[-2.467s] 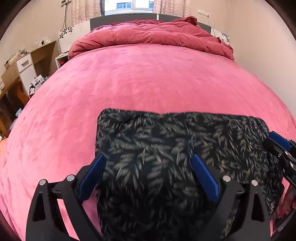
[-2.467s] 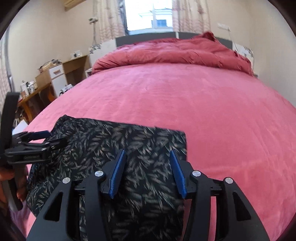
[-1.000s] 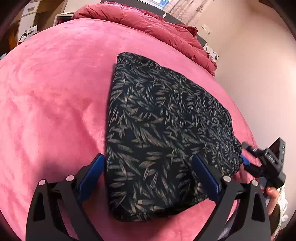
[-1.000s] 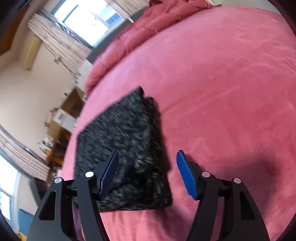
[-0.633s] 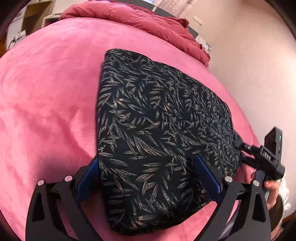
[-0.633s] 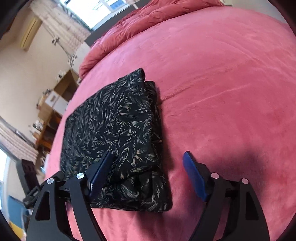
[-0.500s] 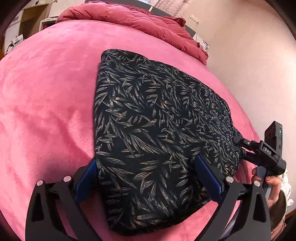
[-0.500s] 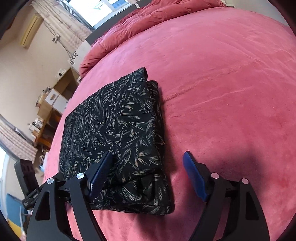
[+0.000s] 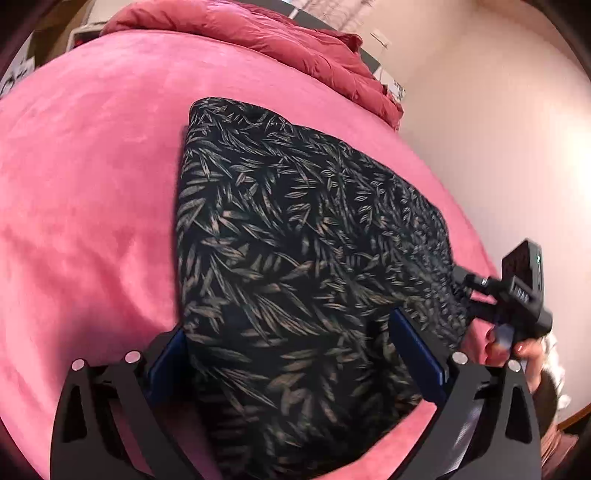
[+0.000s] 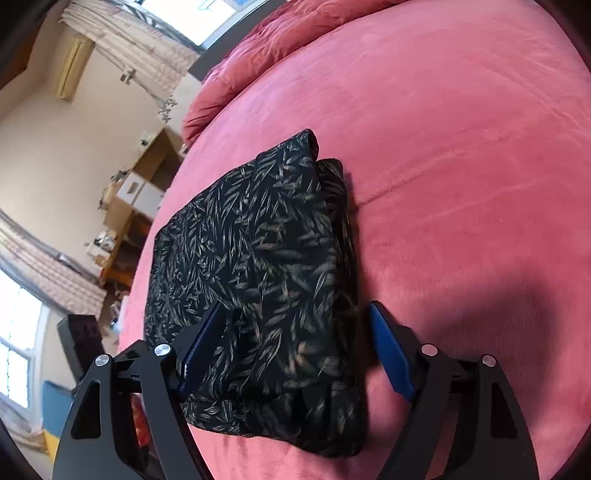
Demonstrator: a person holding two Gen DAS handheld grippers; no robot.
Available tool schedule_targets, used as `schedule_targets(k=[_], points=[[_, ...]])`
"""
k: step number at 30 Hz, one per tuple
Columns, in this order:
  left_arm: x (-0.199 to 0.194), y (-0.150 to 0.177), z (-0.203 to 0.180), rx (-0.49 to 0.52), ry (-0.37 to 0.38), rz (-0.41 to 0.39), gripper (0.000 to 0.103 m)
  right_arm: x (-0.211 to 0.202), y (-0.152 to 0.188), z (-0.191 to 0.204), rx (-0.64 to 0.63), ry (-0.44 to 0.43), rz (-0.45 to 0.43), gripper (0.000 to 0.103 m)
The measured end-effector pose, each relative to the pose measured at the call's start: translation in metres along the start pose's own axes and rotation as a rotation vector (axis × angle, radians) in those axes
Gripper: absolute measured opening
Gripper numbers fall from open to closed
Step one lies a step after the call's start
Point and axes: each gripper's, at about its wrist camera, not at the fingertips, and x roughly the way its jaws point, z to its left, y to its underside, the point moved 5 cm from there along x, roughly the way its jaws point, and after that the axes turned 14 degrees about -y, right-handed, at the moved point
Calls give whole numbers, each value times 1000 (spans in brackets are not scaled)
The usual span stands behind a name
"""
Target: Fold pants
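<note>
The pants [image 9: 288, 251] are black with a tan leaf print and lie folded into a thick rectangle on the pink bed [image 9: 92, 184]. My left gripper [image 9: 291, 354] is open, its blue pads straddling the near left end of the stack. The pants also show in the right wrist view [image 10: 258, 266]. My right gripper [image 10: 299, 350] is open and straddles the near right end; its left pad rests on top of the fabric. The right gripper also shows in the left wrist view [image 9: 517, 291], at the stack's right edge.
A rumpled red duvet [image 9: 258, 33] lies at the head of the bed. A wooden desk with white boxes [image 10: 136, 192] stands beside the bed on the left. A cream wall [image 9: 498, 129] runs along the right side.
Both grippers have tilted down from a level view of the bed and moved in closer to the folded stack. They now straddle its two ends, still open.
</note>
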Motion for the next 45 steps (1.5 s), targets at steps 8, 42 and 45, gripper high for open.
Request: schedule_targets(k=[8, 42, 45], points=[[5, 1, -4, 18, 25, 10, 84, 9, -22, -14, 57, -115, 54, 67], [-58, -35, -39, 211, -165, -231, 38, 13, -51, 68, -368, -65, -84, 30], [-53, -61, -41, 213, -198, -276, 37, 23, -74, 73, -432, -32, -117, 30]])
